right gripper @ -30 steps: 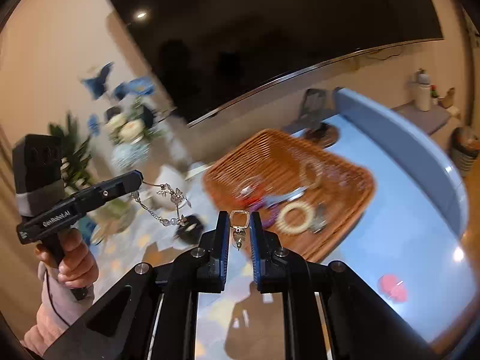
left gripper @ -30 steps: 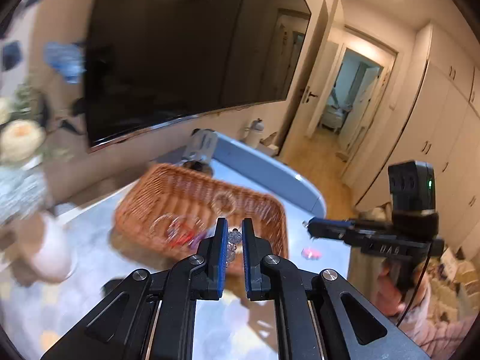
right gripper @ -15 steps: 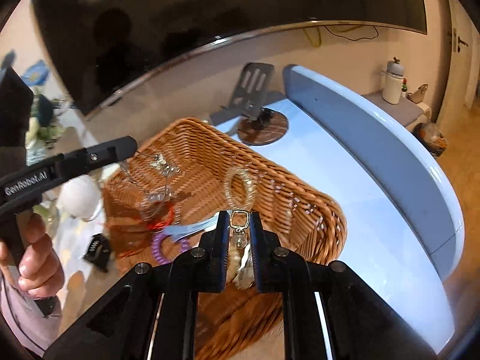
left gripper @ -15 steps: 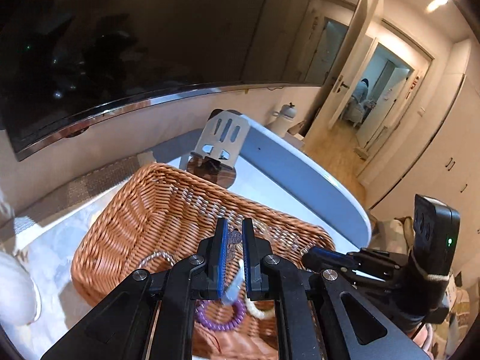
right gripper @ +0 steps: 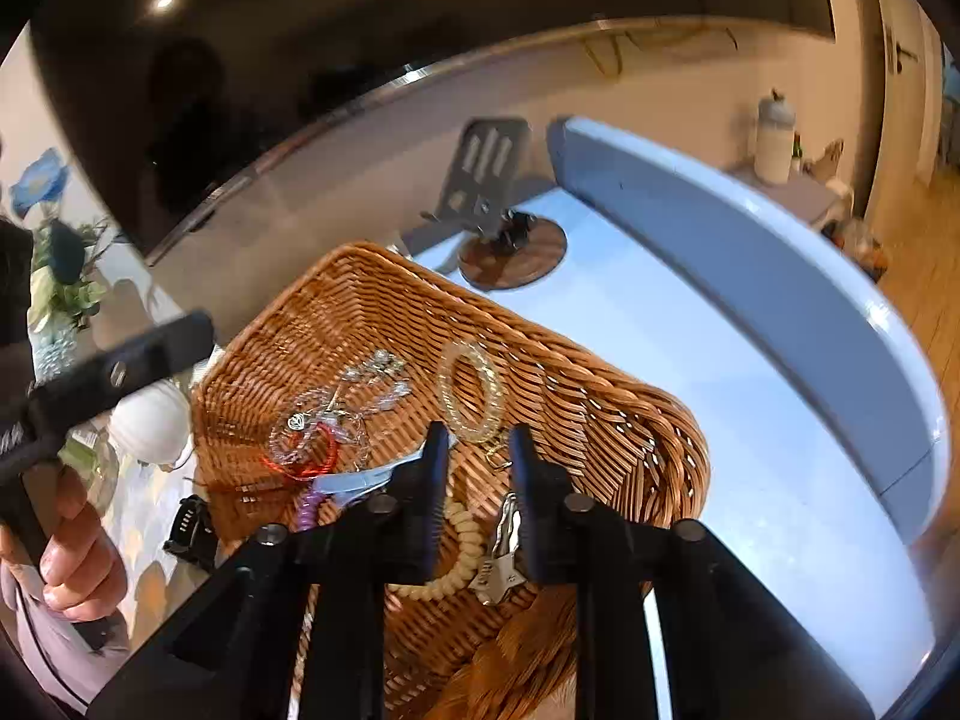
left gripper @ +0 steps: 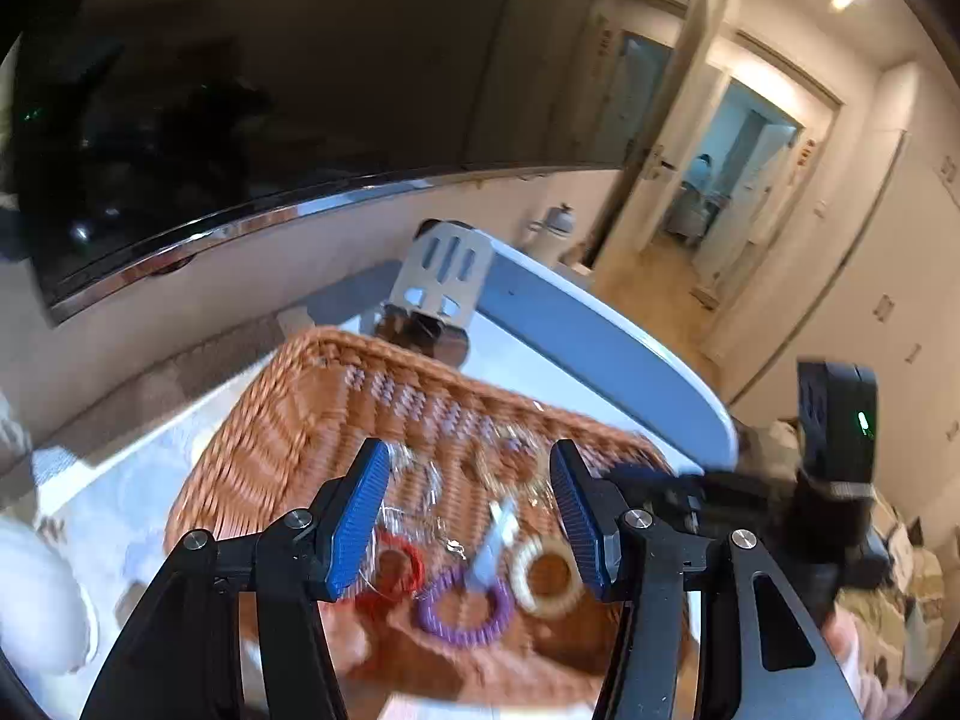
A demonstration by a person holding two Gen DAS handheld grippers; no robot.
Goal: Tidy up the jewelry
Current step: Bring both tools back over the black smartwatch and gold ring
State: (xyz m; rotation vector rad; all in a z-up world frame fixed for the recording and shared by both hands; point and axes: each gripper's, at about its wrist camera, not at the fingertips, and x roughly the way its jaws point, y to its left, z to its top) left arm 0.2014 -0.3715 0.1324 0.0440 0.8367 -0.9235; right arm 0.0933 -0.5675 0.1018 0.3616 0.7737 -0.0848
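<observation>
Basket (right gripper: 606, 420) is that warm orange-brown wicker, tight woven ribs with a braided rim. Inside it: a red coil ring (left gripper: 396, 570), a purple spiral hair tie (left gripper: 465, 609), a cream spiral one (left gripper: 549, 579), a see-through yellowish-gold coil (right gripper: 471, 399), a pale blue clip (left gripper: 492, 546) and a silvery star-shaped piece (right gripper: 501, 570). Tabletop (right gripper: 750, 420) is glossy pale blue-white with a grey-blue raised edge. Left gripper (left gripper: 468, 510) is black with bright blue ribbed pads (left gripper: 360, 516); right gripper (right gripper: 477, 480) looks all black. Phone stand (right gripper: 510, 252) has a dark wood-grain round base.
</observation>
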